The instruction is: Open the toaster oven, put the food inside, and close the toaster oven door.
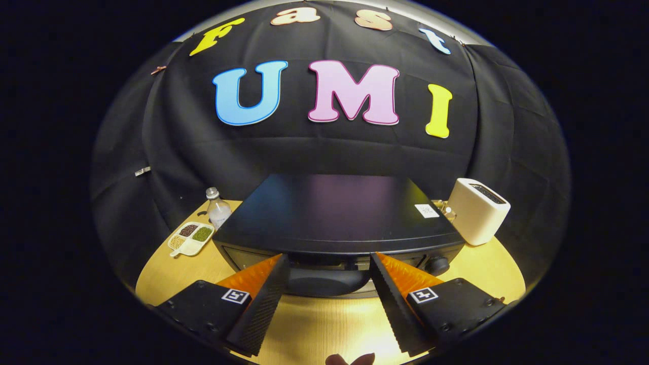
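Note:
A black toaster oven (334,213) stands on the wooden table (314,324), seen from above and in front, its flat top toward me. Its door looks closed, and the dark door handle (327,281) lies just ahead, between my fingertips. A round knob (437,265) sits at the oven's front right. My gripper (329,261) hovers over the front top edge of the oven, open, its fingers spread to either side of the handle with nothing pressed between them. I see no food item near the fingers.
A cream two-slot toaster (479,210) stands to the right of the oven. To the left are a clear bottle (218,208) and a divided dish (191,237) holding beans and grains. A fingertip-like shape (350,359) shows below the fingers.

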